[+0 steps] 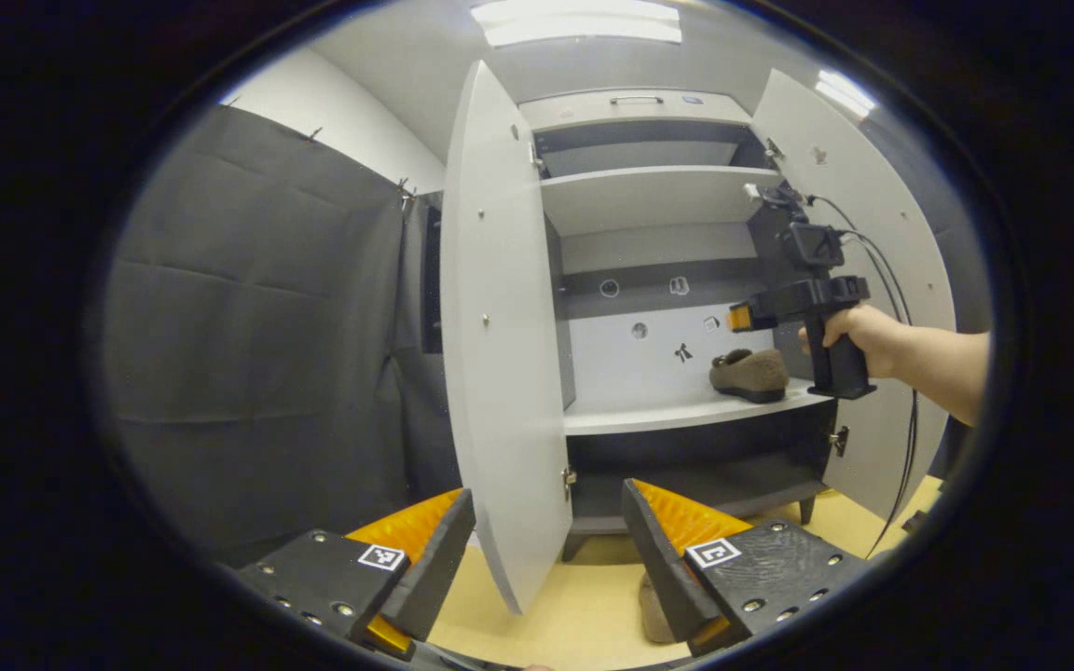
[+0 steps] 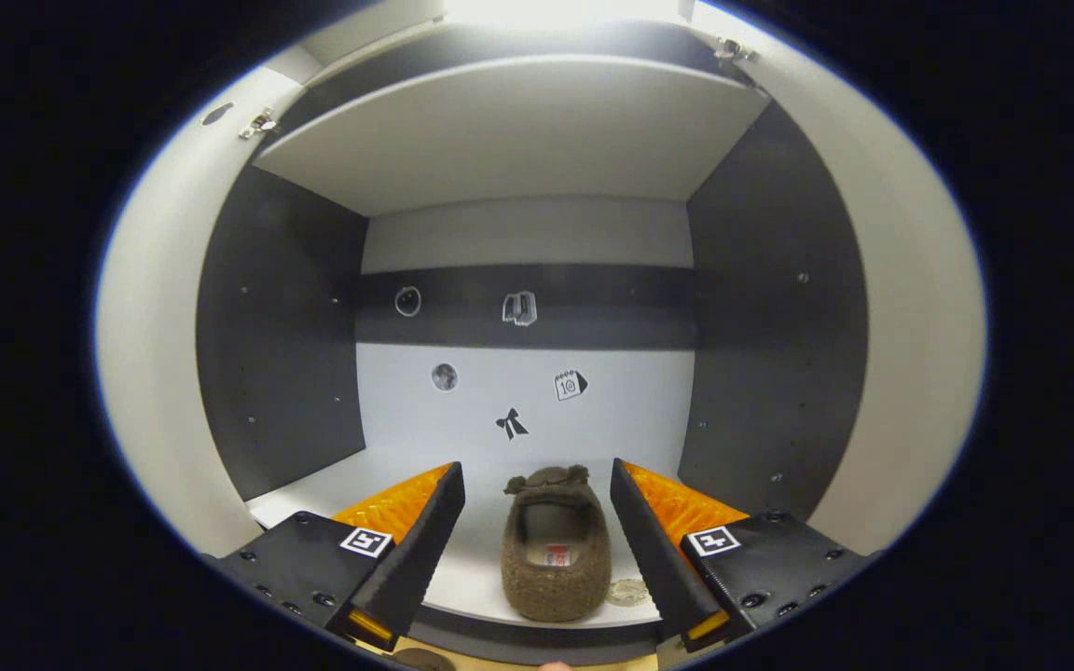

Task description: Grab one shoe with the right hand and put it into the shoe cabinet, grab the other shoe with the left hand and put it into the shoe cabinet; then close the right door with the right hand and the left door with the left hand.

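A brown fuzzy shoe (image 2: 556, 550) rests on the lower shelf (image 2: 313, 499) of the shoe cabinet, heel toward me. My right gripper (image 2: 535, 485) is open, with the shoe lying free in front of it and touching neither finger. In the left gripper view the same shoe (image 1: 748, 373) sits at the shelf's right end, and a hand (image 1: 859, 335) holds the right gripper (image 1: 737, 319) just above it. My left gripper (image 1: 546, 489) is open and empty, low over the floor. The other brown shoe (image 1: 654, 610) lies on the floor, mostly hidden behind my right finger.
Both cabinet doors stand open: the left door (image 1: 500, 354) swings out toward my left gripper, and the right door (image 1: 873, 233) is behind the hand. An upper shelf (image 1: 649, 191) sits above. The floor (image 1: 584, 596) is light wood. Black cloth (image 1: 248, 326) hangs on the left.
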`<action>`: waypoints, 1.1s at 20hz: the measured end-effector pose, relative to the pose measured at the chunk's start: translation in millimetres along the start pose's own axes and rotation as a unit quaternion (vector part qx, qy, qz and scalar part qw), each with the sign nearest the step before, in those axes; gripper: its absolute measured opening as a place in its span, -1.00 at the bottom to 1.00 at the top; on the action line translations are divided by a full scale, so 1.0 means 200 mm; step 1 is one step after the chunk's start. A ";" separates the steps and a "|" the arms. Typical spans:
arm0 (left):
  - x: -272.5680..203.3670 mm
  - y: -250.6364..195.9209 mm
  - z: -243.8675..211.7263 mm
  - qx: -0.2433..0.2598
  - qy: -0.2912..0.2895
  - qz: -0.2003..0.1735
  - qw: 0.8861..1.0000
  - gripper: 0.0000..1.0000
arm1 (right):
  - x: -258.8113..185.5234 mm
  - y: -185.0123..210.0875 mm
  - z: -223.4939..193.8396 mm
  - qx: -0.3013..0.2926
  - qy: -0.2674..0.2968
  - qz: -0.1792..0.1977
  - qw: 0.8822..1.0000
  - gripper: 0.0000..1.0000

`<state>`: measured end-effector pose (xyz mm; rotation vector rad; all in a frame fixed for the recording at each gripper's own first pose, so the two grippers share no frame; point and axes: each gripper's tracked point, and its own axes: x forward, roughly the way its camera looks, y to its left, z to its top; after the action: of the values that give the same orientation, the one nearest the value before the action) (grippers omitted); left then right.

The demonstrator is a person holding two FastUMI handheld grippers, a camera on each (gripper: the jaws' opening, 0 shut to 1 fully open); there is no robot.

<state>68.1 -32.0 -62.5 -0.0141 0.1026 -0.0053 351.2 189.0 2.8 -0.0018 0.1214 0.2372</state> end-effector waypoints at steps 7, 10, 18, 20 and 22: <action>0.08 -0.19 -0.15 -0.001 0.027 -0.060 0.998 0.86 | -0.40 -0.01 0.04 0.010 -0.041 0.014 0.999 0.97; 0.12 -0.27 -0.28 0.005 0.049 -0.087 0.995 0.86 | -0.53 -0.05 0.01 0.003 -0.048 0.014 0.999 0.93; 0.22 -0.46 -0.79 0.025 0.146 -0.138 0.979 0.86 | -0.81 -0.06 -0.24 -0.024 -0.031 0.025 0.999 0.93; 0.24 -0.51 -0.94 0.019 0.181 -0.150 0.972 0.86 | -0.86 -0.08 -0.27 -0.025 -0.029 0.024 0.999 0.96; 0.27 -0.52 -1.04 0.003 0.211 -0.155 0.965 0.86 | -0.89 -0.09 -0.29 -0.021 -0.027 0.022 0.999 0.96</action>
<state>99.3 -139.1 -273.7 -0.0236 0.5258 -0.3240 177.0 128.9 -34.4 -0.0342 0.0622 0.2841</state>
